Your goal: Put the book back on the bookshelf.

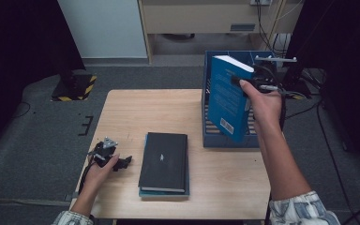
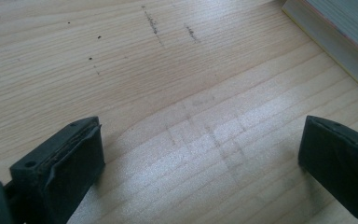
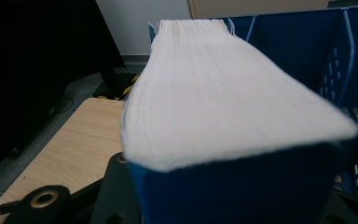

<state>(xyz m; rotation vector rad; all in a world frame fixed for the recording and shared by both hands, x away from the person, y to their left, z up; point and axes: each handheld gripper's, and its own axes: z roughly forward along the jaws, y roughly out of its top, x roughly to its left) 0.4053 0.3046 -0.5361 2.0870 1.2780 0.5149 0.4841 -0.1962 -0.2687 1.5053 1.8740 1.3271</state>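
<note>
My right gripper [image 1: 243, 80] is shut on a thick blue book [image 1: 226, 98], held upright and tilted above the blue slotted crate [image 1: 225, 140] at the table's right. In the right gripper view the book's white page block [image 3: 223, 88] spans the space between my jaws, with the blue crate wall [image 3: 307, 42] behind it. A black book [image 1: 164, 160] lies flat on a teal book at the table's middle front. My left gripper [image 1: 115, 161] rests low near the table's left front, open, its fingers [image 2: 65, 163] wide apart over bare wood, just left of the stacked books [image 2: 340, 42].
The wooden table [image 1: 168, 108] has bare room at its back left. A black stand with yellow-striped base [image 1: 75, 86] sits on the grey floor beyond the left corner. Cables and a dark frame [image 1: 304, 79] stand right of the crate.
</note>
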